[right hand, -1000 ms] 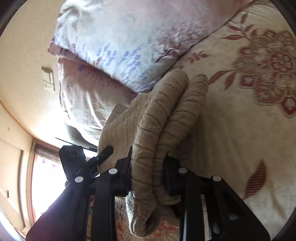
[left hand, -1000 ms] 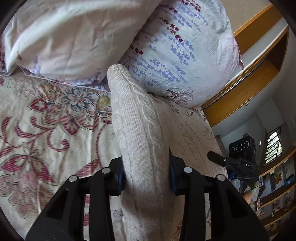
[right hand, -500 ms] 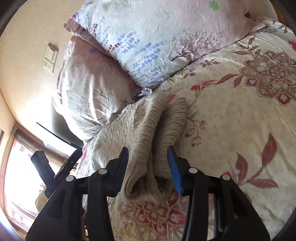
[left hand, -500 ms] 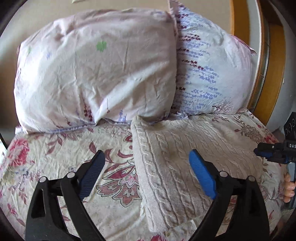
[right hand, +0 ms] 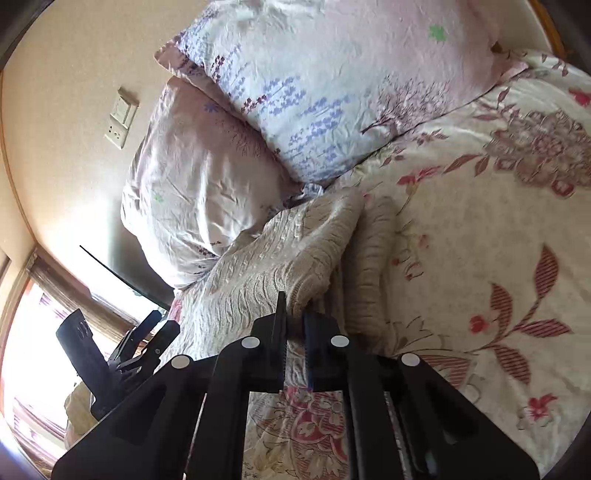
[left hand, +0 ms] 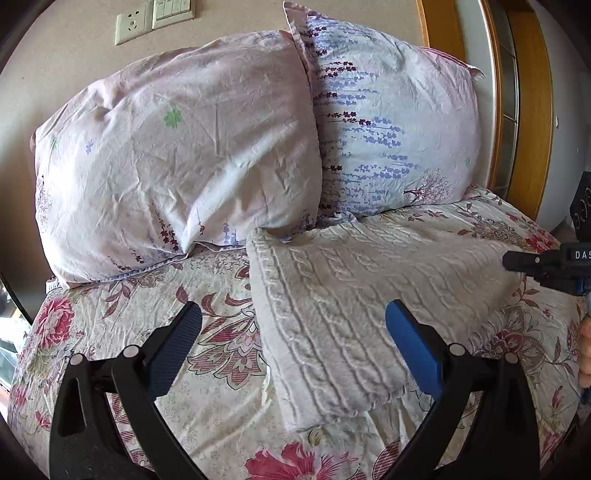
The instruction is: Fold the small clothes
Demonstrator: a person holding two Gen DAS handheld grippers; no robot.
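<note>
A cream cable-knit sweater (left hand: 354,291) lies folded flat on the flowered bedspread (left hand: 110,314), its far edge against the pillows. My left gripper (left hand: 293,343) is open wide and empty, held above the sweater's near left corner. In the right wrist view the sweater (right hand: 266,273) lies with its ribbed folded edge (right hand: 369,266) toward me. My right gripper (right hand: 294,314) has its jaws nearly together right at the sweater's near edge; whether cloth is pinched between them is not clear. The right gripper also shows at the right edge of the left wrist view (left hand: 546,266).
Two pillows (left hand: 177,147) (left hand: 391,122) lean against the wall at the head of the bed. Wall sockets (left hand: 155,16) are above them. A wooden door frame (left hand: 524,103) stands at the right. A bright window (right hand: 33,332) is on the left of the right wrist view.
Both grippers let go of the sweater and drew back from it. The left one opened wide. The right one opened, then closed its jaws again at the sweater's edge. The sweater now lies flat.
</note>
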